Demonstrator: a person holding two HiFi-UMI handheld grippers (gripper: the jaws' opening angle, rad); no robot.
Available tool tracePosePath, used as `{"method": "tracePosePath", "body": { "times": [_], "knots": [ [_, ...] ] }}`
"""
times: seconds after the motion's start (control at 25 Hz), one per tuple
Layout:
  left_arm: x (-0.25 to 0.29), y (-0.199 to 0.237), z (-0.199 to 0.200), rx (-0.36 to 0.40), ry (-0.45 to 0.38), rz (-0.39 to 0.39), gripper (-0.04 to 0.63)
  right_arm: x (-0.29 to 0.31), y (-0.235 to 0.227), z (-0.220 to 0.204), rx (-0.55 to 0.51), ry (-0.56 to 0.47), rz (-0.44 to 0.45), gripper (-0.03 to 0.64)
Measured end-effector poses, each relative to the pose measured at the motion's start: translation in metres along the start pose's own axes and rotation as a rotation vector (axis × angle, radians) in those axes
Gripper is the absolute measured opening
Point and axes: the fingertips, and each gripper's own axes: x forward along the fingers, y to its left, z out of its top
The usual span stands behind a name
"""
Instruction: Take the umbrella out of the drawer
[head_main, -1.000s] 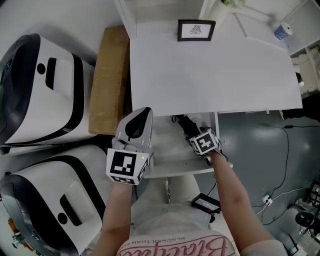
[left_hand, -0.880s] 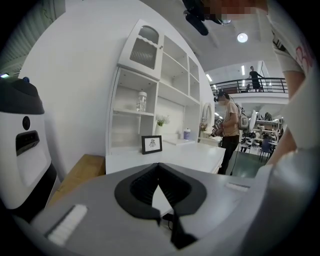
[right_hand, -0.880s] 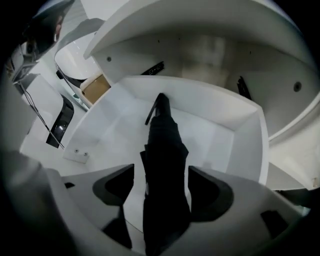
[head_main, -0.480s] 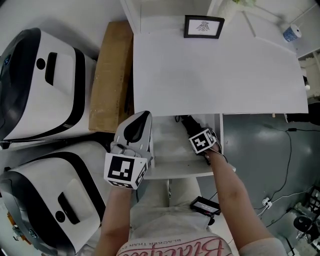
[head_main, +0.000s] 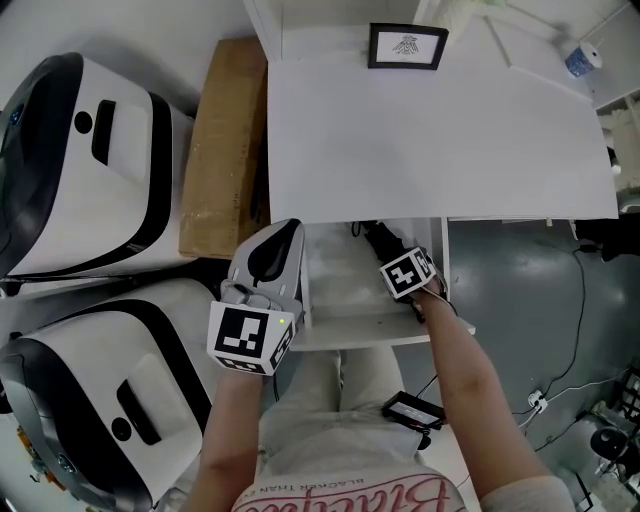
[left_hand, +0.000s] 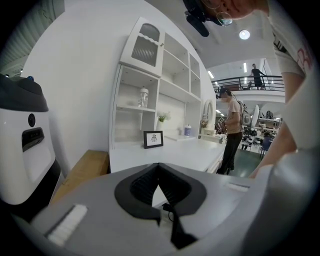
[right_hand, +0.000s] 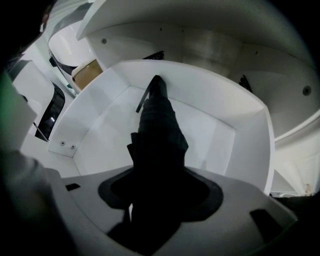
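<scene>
Now | left gripper (head_main: 284, 236): jaws together, empty, parked beside drawer (head_main: 380, 335) left wall, likely keeping clear | right gripper (head_main: 408, 280): aimed steeply down to straddle umbrella (right_hand: 157, 130), jaws closing round it, seemingly not yet clamped | umbrella: flat on drawer floor, long axis near-to-far, far end angled slightly left.

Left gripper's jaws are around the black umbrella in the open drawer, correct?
Wrong side: it is the right gripper whose jaws are around the black umbrella in the open drawer, closing on it. The right gripper view shows it.
</scene>
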Motion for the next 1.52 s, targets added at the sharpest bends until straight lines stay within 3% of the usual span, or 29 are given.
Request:
{"method": "tracePosePath", "body": {
  "times": [0.64, 1.36, 1.52],
  "knots": [
    [-0.018, -0.011, 0.030, 0.040, -0.055, -0.048, 0.008, -0.054, 0.012, 0.011, -0.060, -0.007, 0.014, 0.242],
    [-0.063, -0.019, 0.081, 0.084, -0.192, -0.098, 0.008, -0.138, 0.035, 0.010, -0.344, -0.043, -0.122, 0.242],
    [-0.071, -0.017, 0.092, 0.082, -0.222, -0.103, 0.008, -0.161, 0.038, 0.017, -0.349, -0.076, -0.149, 0.242]
  ]
}}
